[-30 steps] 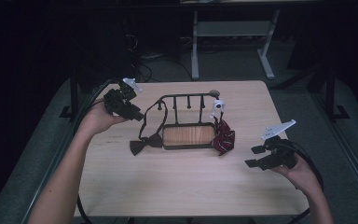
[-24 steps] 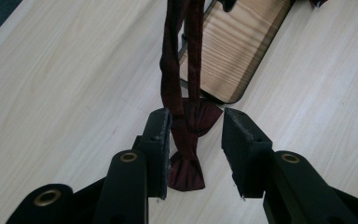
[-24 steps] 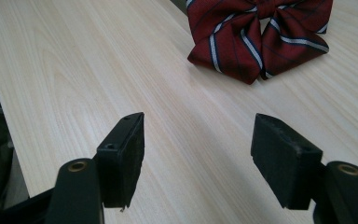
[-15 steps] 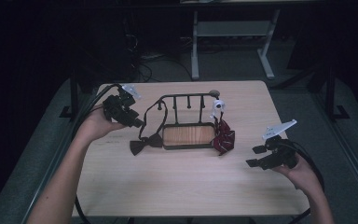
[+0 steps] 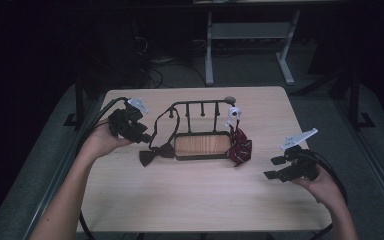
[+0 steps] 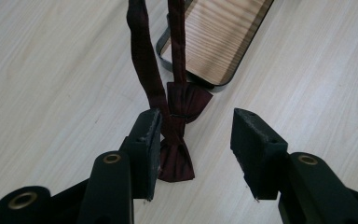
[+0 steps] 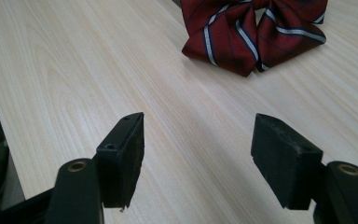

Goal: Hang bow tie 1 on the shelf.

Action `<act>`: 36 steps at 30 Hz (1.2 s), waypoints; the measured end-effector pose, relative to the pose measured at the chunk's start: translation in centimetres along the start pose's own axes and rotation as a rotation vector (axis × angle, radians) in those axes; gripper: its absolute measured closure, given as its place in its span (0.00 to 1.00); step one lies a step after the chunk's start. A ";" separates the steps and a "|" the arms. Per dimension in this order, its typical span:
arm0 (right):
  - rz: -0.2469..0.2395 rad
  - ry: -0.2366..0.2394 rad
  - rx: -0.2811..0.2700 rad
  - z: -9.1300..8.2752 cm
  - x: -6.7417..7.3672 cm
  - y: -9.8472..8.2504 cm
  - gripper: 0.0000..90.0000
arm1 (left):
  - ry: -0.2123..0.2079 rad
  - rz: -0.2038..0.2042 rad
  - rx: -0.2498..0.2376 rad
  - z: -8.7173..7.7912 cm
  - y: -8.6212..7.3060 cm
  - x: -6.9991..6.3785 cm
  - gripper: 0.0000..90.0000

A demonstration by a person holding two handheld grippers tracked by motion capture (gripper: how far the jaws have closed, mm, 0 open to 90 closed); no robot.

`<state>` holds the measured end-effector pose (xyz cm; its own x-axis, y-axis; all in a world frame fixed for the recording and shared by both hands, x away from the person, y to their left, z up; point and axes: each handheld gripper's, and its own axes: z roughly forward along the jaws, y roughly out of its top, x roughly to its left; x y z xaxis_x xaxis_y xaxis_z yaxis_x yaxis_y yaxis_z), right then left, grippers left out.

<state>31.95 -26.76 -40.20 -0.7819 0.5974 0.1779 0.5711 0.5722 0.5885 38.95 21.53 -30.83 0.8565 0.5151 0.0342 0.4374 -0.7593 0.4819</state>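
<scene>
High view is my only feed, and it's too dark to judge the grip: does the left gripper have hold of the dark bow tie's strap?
Observer: No. The left gripper's jaws have just been opening. The strap runs between them, close beside one jaw, not pinched.
Operator: Where's the bow itself?
Observer: The dark bow tie lies flat on the table, its far end by the rim of the stand's wooden base.
Operator: And the right gripper?
Observer: The right gripper is open with nothing between its jaws, and it points at the striped bow lying farther off.
</scene>
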 end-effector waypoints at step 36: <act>0.023 -0.006 0.016 0.3 -0.5 -0.6 0.37 | -0.038 0.022 -0.017 1.4 -3.2 -1.8 0.47</act>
<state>32.08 -27.24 -40.86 -0.7668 0.6140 0.1869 0.5933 0.5669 0.5715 36.42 22.45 -33.67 0.8759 0.4823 0.0115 0.4138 -0.7634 0.4959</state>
